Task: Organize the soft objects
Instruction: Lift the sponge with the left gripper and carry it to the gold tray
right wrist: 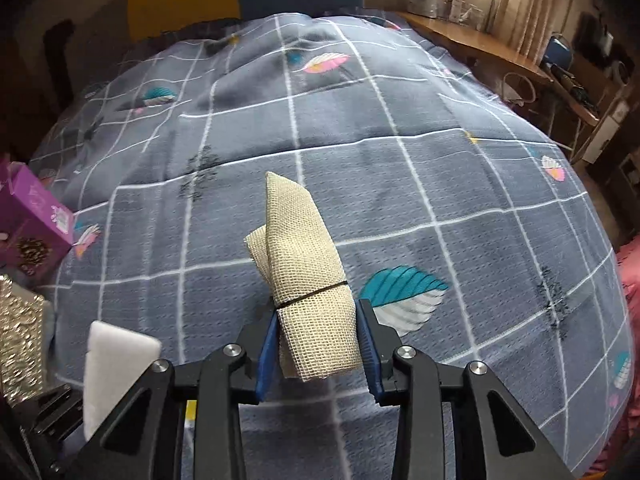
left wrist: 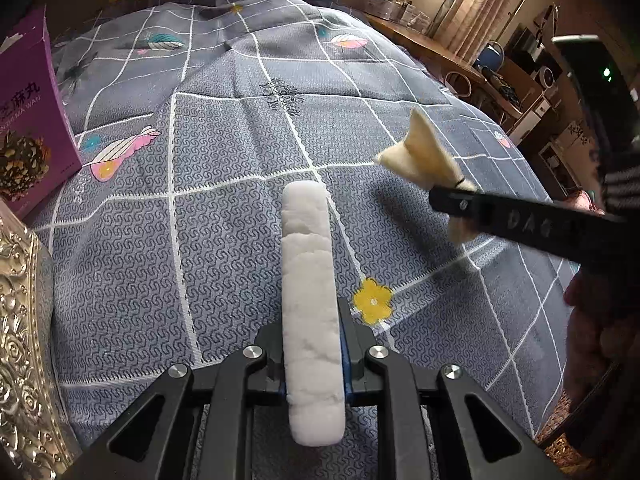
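Note:
My left gripper (left wrist: 314, 354) is shut on a long white sponge (left wrist: 310, 292), held on edge above the grey checked bedspread (left wrist: 200, 184). The sponge also shows at the lower left of the right wrist view (right wrist: 116, 364). My right gripper (right wrist: 318, 344) is shut on a beige mesh cloth roll (right wrist: 304, 264) tied with a thin black band. In the left wrist view that roll (left wrist: 420, 152) sticks out of the right gripper's black finger (left wrist: 500, 216), to the right of the sponge and apart from it.
A purple box (left wrist: 28, 120) stands at the left edge of the bed, seen too in the right wrist view (right wrist: 32, 224). A silver embossed box (left wrist: 20, 344) sits below it. A wooden desk (left wrist: 432, 52) with clutter runs along the right side.

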